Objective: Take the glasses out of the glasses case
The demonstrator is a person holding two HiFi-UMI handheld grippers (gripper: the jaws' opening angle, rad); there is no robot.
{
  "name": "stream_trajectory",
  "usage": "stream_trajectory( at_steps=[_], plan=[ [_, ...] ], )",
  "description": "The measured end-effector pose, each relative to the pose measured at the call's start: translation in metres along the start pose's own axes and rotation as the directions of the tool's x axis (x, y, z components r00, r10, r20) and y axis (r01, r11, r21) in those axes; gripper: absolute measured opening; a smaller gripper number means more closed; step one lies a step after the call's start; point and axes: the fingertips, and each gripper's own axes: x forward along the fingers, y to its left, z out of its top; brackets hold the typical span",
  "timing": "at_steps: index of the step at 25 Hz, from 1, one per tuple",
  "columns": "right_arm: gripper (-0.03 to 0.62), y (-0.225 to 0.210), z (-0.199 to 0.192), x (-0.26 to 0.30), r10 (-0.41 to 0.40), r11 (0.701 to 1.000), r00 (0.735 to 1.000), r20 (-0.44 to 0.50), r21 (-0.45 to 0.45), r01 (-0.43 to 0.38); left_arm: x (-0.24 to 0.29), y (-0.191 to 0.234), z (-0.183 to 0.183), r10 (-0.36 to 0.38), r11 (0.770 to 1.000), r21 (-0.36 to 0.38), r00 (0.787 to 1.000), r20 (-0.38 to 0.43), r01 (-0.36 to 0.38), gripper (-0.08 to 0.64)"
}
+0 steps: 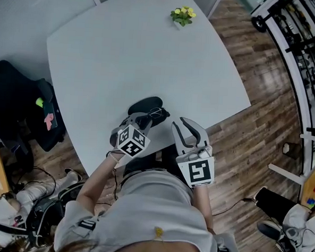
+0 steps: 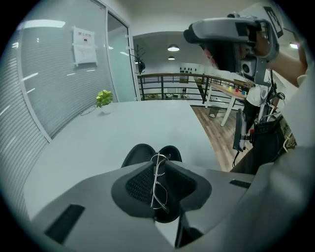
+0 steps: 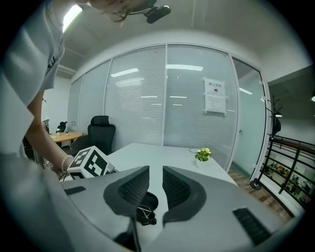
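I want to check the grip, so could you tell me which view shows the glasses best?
The left gripper view: the glasses stand close up, clamped between the left gripper's jaws. The head view shows them only as thin wire at that gripper's tip; the right gripper view, a small bit of frame below its jaws.

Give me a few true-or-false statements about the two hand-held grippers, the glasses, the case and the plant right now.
1. The left hand-held gripper is shut on the thin-framed glasses. True.
2. The right hand-held gripper grips the glasses case. False: its jaws stand apart with nothing between them, away from the case.
3. The glasses case rests on the white table. True.
4. The potted plant stands right beside the case. False: it is at the table's far side.
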Motion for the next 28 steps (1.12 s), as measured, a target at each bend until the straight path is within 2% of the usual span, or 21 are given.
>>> stream_trajectory(
  at_steps=[3,8,13,19,25,28],
  plan=[
    [0.091,-0.001,-0.004,-0.004,-0.009,1.000,1.000,-0.011,-0.003,0.009,0.013,-0.001,-0.010,-0.026,1.000,0.003,0.998,-0.051,0.026,0.086],
    [0.091,0.001,-0.010,-0.008,-0.013,1.000,0.999,-0.029,-0.001,0.013,0.031,0.001,-0.024,-0.011,0.996,0.086,0.991,-0.131,0.023,0.075],
    [0.091,-0.001,-0.014,-0.012,-0.028,1.000,0.999,-0.043,0.010,0.028,0.039,0.003,-0.034,-0.026,0.990,0.128,0.978,-0.205,0.053,0.074],
    [0.091,-0.006,-0.023,-0.016,-0.051,0.999,0.997,-0.063,0.011,0.052,0.051,-0.001,-0.042,-0.090,0.984,0.124,0.961,-0.261,0.126,0.074],
    [0.091,-0.010,-0.028,-0.020,-0.062,0.998,0.995,-0.073,0.025,0.064,0.063,0.008,-0.045,-0.074,0.977,0.169,0.945,-0.317,0.133,0.074],
    [0.091,-0.012,-0.028,-0.022,-0.064,0.998,0.995,-0.074,0.023,0.066,0.063,0.009,-0.043,-0.111,0.977,0.136,0.937,-0.333,0.164,0.067]
  ],
)
